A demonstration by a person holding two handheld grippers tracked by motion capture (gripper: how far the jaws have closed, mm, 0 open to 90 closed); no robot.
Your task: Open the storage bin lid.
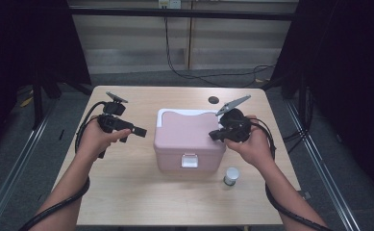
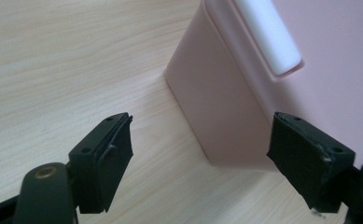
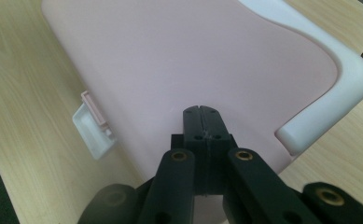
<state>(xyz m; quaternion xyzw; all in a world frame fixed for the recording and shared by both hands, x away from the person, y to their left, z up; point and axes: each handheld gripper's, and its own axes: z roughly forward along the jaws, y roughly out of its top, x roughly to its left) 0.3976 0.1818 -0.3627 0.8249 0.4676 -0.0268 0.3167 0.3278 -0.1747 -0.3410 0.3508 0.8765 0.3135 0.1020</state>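
A pink box (image 1: pixel 189 139) with a shut lid stands at the middle of the wooden table (image 1: pixel 127 192). It has a white handle (image 1: pixel 175 113) along its far edge and a white latch (image 1: pixel 189 161) on its front. My left gripper (image 1: pixel 139 131) hangs open just left of the box, nothing between its jaws. In the left gripper view the gripper (image 2: pixel 202 135) faces the box's side wall (image 2: pixel 226 107). My right gripper (image 1: pixel 213 136) is shut and empty at the lid's right edge. In the right gripper view its tips (image 3: pixel 202 114) hover over the lid (image 3: pixel 193 56), with the latch (image 3: pixel 93 130) at left.
A small bottle with a white cap (image 1: pixel 231 176) stands on the table in front of the box's right corner. A dark round spot (image 1: pixel 214 100) lies on the table behind the box. Cables trail from both grippers along the forearms.
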